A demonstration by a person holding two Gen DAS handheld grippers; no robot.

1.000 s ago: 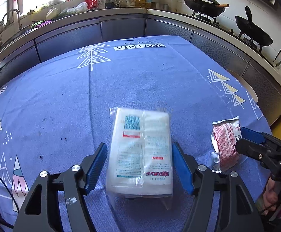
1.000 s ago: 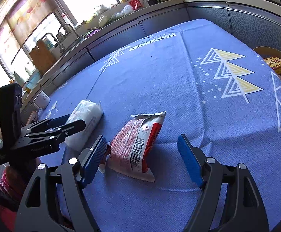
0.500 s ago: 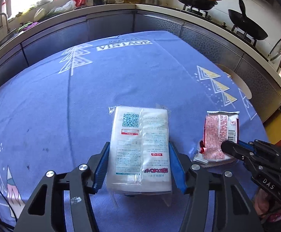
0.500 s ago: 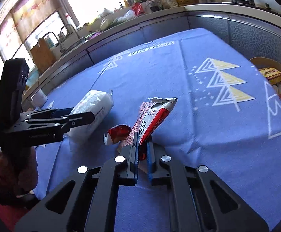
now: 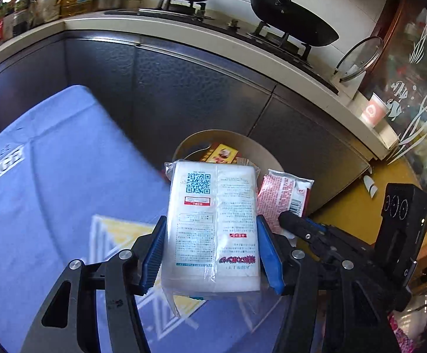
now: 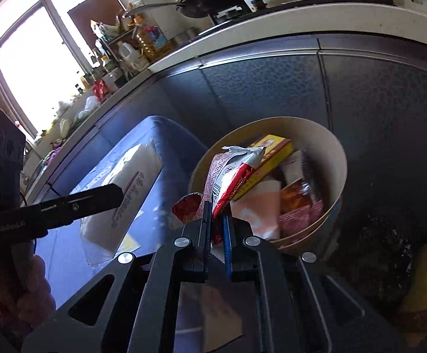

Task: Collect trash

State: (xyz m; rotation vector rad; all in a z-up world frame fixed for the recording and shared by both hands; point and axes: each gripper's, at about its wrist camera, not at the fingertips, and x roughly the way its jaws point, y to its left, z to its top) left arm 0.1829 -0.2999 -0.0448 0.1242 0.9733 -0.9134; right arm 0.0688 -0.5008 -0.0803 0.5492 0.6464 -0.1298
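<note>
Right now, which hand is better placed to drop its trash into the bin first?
The right gripper: its red wrapper already hangs over the bin. The left gripper holds the white packet short of the rim.

Each claw is a black frame of angular arms with triangular cut-outs, joined by round silver screws. The left claw (image 5: pixel 212 254) carries ribbed blue pads (image 5: pixel 154 254) on the inner faces of its fingers; the right claw (image 6: pixel 217 235) has thin blue pads too. A black camera block (image 5: pixel 401 217) with small round lenses sits on the right claw's body. Pale lettering marks the left claw's side.
</note>
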